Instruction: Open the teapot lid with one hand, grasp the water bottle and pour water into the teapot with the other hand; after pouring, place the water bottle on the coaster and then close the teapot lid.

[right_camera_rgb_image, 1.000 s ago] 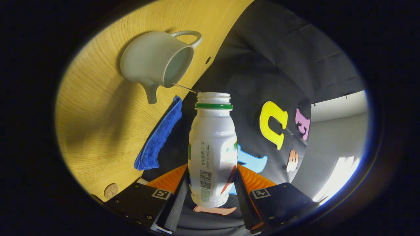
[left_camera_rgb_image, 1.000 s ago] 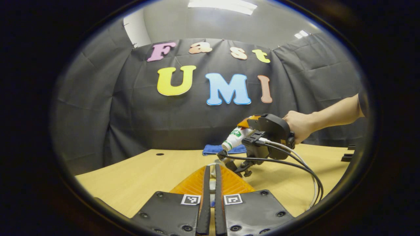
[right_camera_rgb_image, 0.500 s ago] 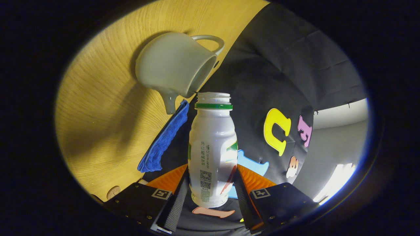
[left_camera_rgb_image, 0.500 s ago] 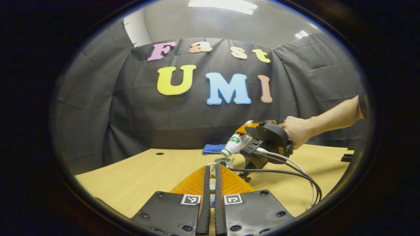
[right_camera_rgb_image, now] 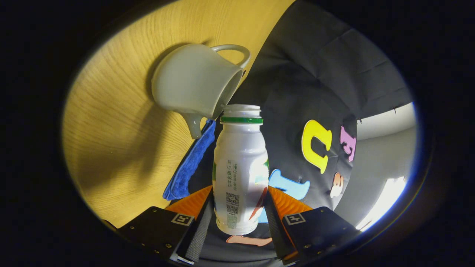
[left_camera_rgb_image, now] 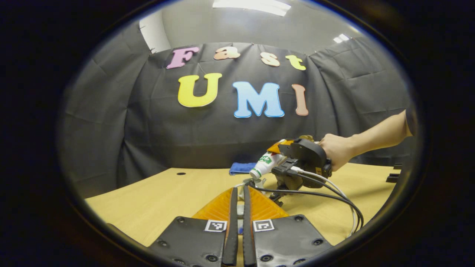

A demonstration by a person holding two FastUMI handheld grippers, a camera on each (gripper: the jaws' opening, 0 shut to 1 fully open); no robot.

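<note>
The right gripper clamps the water bottle by its base, tipped so the open mouth sits right at the rim of the lidless teapot; a second ago the mouth stood farther off with a thin stream crossing, now it has closed in, so pouring looks well along; the left gripper has its fingers nearly together, on something small I cannot identify.
</note>
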